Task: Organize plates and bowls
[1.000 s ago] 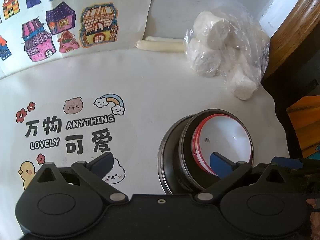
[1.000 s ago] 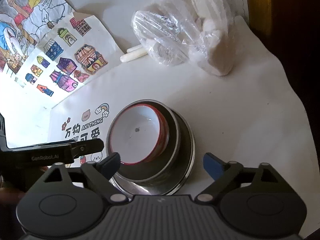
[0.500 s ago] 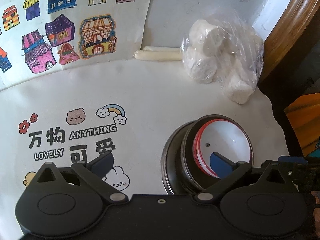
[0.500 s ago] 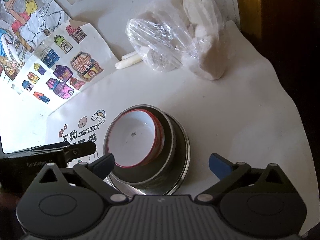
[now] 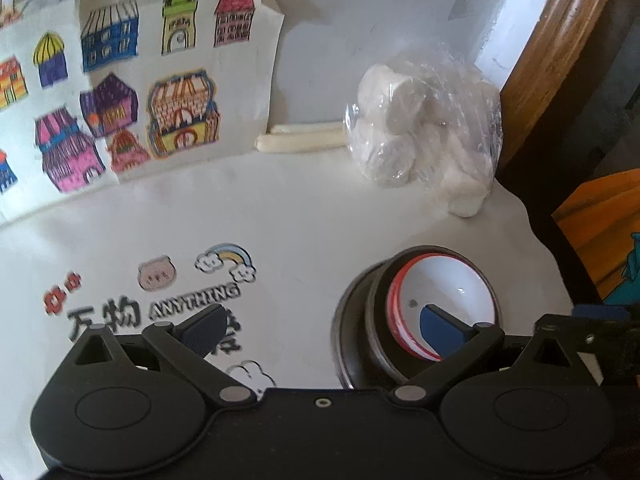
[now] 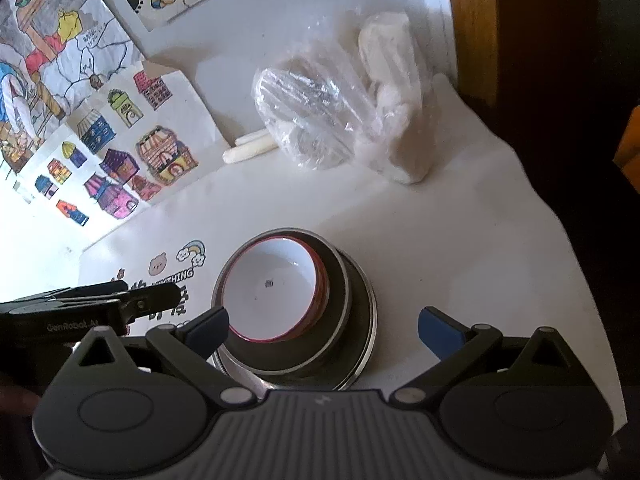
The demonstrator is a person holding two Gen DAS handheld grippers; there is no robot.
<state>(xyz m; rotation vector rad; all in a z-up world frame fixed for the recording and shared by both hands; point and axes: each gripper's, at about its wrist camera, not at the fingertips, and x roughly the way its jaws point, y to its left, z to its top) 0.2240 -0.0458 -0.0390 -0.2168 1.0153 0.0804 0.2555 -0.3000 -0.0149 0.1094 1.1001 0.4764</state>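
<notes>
A white bowl with a red rim [image 6: 272, 288] sits nested in a steel bowl [image 6: 340, 280], which rests in a wider steel dish [image 6: 370, 320] on the white printed tablecloth [image 6: 460, 240]. My right gripper [image 6: 323, 326] hovers over the near side of this stack, open wide and touching nothing. In the left wrist view the same white bowl [image 5: 444, 292] lies at the lower right. My left gripper [image 5: 322, 328] is open and empty beside the stack; its right pad overlaps the bowl in the picture. The left gripper's fingers [image 6: 160, 296] show at the left of the right wrist view.
A clear plastic bag of white rolls [image 5: 424, 144] lies at the back right, with two pale sticks [image 5: 300, 140] beside it. Coloured house drawings [image 5: 120, 92] lean on the wall behind. The table's edge [image 6: 592, 300] drops off at the right near a wooden frame [image 5: 560, 48].
The right gripper spread its jaws a little wider and drew up and back from the stack, which looks smaller now. The left gripper rolled slightly but stayed in place.
</notes>
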